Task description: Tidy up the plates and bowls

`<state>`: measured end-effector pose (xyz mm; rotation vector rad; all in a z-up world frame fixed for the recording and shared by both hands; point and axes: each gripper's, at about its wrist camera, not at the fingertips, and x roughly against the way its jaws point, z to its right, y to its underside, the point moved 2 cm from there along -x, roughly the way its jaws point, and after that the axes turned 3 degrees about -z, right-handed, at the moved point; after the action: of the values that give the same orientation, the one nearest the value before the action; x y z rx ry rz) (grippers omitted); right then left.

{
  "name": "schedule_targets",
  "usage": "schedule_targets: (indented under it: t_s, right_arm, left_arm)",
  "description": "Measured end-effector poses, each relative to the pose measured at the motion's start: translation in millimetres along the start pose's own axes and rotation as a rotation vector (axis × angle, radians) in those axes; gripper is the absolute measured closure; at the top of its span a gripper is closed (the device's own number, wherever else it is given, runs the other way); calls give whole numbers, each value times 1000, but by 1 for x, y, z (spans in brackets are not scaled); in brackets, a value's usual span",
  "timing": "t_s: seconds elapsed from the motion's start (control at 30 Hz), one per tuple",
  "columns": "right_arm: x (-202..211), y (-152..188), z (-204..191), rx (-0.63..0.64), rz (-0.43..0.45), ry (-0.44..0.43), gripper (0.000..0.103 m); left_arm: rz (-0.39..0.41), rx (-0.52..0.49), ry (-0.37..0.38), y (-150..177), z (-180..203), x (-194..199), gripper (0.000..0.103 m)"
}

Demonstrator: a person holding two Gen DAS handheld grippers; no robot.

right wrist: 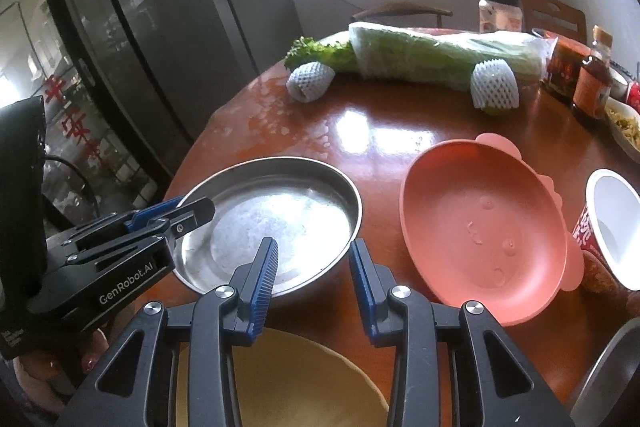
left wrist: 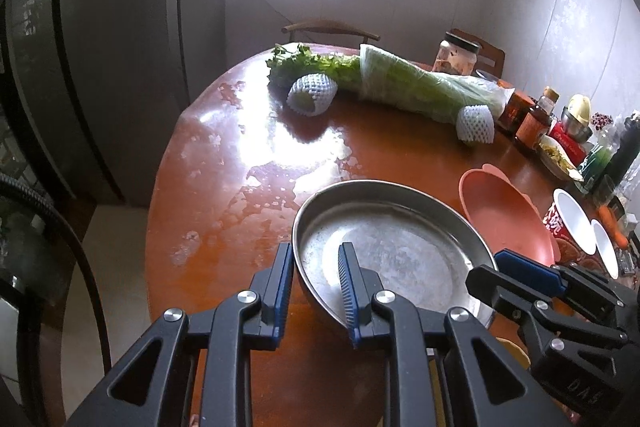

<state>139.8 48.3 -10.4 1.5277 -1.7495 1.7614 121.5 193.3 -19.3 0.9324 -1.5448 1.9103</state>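
1. Worktop [right wrist: 400,131]: wood, red-brown, glossy lacquer; finish worn to pale, dull patches toward the left edge.
2. Pan [right wrist: 276,211]: bare metal, shiny rim, floor dulled and cloudy with scuffs.
3. Pink dish [right wrist: 484,227]: matt plastic, smooth, a few water drops on it.
4. Yellow plate [right wrist: 288,379]: matt, smooth.
5. Cup [right wrist: 612,227]: paper look, printed red outside, plain white inside.
6. Foam nets [right wrist: 310,81]: white, soft mesh.
7. Greens wrap [right wrist: 440,55]: thin, clear, shiny plastic film.
8. Left hand-held gripper [left wrist: 316,283]: matt black plastic, ribbed blue pads, bright metal screws.
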Motion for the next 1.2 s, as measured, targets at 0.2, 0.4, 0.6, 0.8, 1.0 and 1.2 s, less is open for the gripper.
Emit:
schedule_targets:
  t_s: [0.2,0.4,0.6,0.8,1.0,1.2]
  right_arm:
    - [21,1,-7,26,42,2,65]
    - [43,9,-6,37,72,2,65]
    - [66,21,-3,38,102,2,65]
    - [84,34,-1,52,120,2,65]
    - [96,51,0,62,112,-17,65]
    - [104,66,0,76,102,-17,65]
  left_arm:
    - [46,-8,3,3,6,24,79]
    - [81,-30,7,9,18,47,80]
    - [98,-42,13,18,30,63,80]
    - [108,-40,17,32,39,77,80]
    - [121,-41,12,45,46,90,80]
    - [116,-47,2,55,53,95,80]
